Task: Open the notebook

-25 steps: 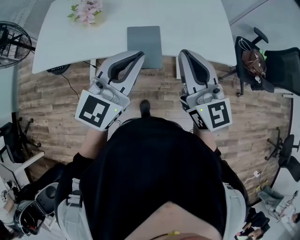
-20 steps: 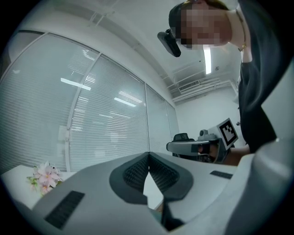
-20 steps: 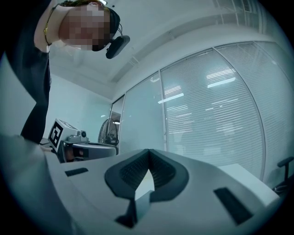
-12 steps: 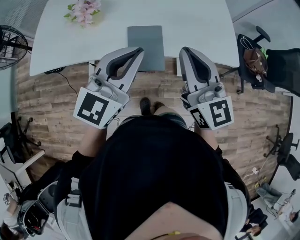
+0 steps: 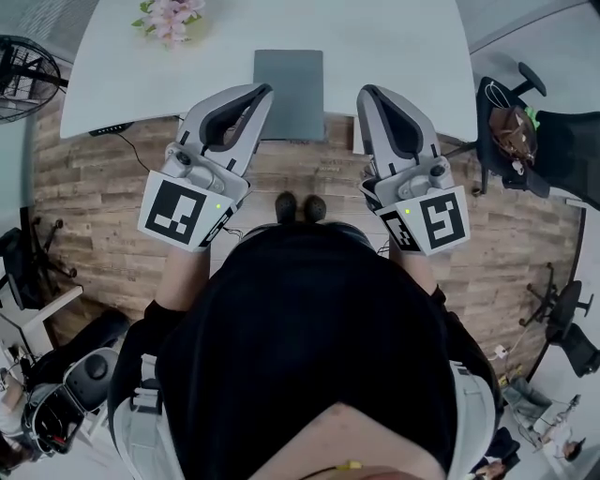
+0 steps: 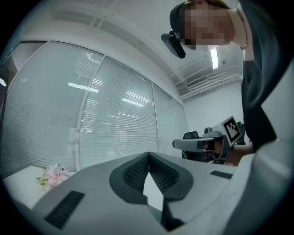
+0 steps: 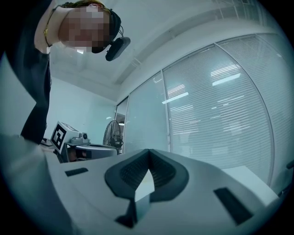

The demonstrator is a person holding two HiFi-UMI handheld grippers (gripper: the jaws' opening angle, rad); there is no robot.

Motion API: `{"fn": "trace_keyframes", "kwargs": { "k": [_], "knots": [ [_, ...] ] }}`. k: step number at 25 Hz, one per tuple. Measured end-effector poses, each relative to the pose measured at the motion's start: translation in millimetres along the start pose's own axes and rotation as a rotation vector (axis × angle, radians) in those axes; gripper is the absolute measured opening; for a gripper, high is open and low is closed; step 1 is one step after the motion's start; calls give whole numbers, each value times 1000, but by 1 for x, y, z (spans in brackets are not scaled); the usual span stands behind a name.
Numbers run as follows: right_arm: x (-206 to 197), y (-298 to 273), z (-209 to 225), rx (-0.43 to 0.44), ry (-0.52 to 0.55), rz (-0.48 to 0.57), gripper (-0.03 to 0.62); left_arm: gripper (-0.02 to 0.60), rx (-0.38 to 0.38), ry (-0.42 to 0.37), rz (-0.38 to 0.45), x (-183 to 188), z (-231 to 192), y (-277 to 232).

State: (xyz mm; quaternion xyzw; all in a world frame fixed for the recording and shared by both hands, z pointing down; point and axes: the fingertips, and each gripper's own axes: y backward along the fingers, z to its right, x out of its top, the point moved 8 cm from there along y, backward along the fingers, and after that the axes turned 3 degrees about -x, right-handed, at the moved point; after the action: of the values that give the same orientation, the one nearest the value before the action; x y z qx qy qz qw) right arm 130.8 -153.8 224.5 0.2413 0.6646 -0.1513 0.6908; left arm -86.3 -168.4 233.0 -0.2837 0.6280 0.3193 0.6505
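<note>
Grey notebook (image 5: 289, 94) lies closed between the left claw (image 5: 266, 88) and right claw (image 5: 363, 91), both pinched together, empty

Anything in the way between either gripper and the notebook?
Nothing visible. The closed notebook lies bare at the table's near edge, the left gripper and right gripper either side; the flowers sit far off.
</note>
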Motion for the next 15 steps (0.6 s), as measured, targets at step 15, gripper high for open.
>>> {"fn": "trace_keyframes", "kwargs": {
  "k": [15],
  "knots": [
    [-7, 18, 24, 19, -38, -24, 3, 12, 11, -30, -70, -20, 23, -25]
  ]
}}
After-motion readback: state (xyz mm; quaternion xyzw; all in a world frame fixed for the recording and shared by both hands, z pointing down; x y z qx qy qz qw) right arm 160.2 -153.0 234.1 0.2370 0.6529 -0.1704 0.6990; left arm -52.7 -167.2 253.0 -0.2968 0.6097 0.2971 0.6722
